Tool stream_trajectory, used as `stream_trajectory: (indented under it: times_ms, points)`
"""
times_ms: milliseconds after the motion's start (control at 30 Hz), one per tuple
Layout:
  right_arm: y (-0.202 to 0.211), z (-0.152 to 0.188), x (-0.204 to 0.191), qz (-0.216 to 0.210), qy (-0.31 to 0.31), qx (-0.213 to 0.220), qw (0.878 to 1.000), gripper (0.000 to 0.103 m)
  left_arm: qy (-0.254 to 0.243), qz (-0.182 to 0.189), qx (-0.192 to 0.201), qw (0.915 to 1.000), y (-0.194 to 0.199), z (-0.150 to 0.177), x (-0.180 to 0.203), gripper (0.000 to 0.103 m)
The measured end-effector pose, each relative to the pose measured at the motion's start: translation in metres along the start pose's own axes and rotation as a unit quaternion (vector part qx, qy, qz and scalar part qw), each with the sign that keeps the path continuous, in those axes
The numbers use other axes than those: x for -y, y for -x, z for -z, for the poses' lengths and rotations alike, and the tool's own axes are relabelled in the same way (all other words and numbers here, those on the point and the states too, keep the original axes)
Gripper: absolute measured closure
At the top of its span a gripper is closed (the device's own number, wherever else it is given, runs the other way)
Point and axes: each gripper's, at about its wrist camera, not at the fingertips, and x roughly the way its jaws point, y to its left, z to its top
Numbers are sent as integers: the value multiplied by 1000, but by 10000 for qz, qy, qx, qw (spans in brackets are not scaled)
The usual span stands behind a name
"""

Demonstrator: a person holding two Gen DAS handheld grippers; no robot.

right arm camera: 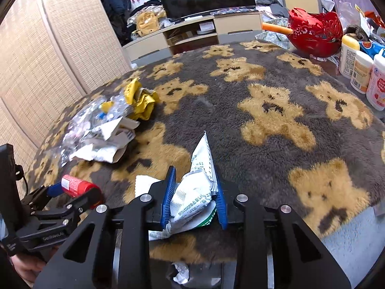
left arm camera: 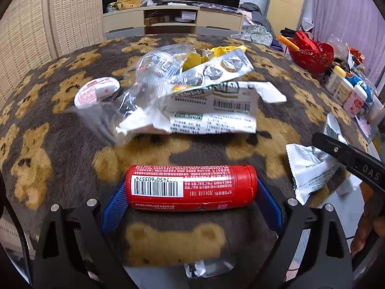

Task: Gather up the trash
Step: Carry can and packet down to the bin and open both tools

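Observation:
A red bottle point(left arm camera: 192, 185) lies crosswise between the blue pads of my left gripper point(left arm camera: 191, 189), one pad against each end. From the right wrist view the same bottle point(right arm camera: 77, 187) shows in the left gripper point(right arm camera: 72, 192) at the lower left. My right gripper point(right arm camera: 193, 180) is shut on a crumpled white wrapper point(right arm camera: 195, 197), and one black finger point(left arm camera: 346, 159) crosses the wrapper point(left arm camera: 310, 168) in the left wrist view. Farther back lies a trash pile: a clear plastic bag point(left arm camera: 154, 72), a silver blister pack point(left arm camera: 216, 68), a yellow wrapper point(right arm camera: 142, 101) and torn white packaging point(left arm camera: 211, 110). A small round white tub point(left arm camera: 96, 91) sits left of it.
A brown bear-pattern cloth point(right arm camera: 276, 110) covers the table. A red basket point(right arm camera: 315, 33) and several white bottles point(right arm camera: 361, 72) stand at the right. Crumpled paper point(right arm camera: 182, 272) shows below the near table edge. A wicker screen point(right arm camera: 60, 48) stands left, a TV stand point(left arm camera: 173, 19) behind.

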Motion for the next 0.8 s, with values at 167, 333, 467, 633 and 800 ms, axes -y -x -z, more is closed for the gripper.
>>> stream_trajectory:
  times_ms: [167, 333, 467, 633, 800]
  points:
    - [12, 12, -6, -72, 84, -35, 9999, 81, 35, 57, -34, 10000, 20, 18, 1, 14]
    - [33, 26, -11, -69, 209, -25, 9998, 82, 57, 124, -8, 9999, 46, 34, 5, 14]
    - [46, 39, -13, -78, 279, -66, 9996, 82, -20, 176, 19, 9998, 64, 48, 12, 14]
    - [58, 62, -18, -110, 384, -169, 9991, 82, -21, 287, -54, 9996, 76, 68, 19, 14]
    - [60, 82, -23, -155, 439, -326, 9984, 82, 36, 347, -181, 9992, 79, 88, 23, 14]
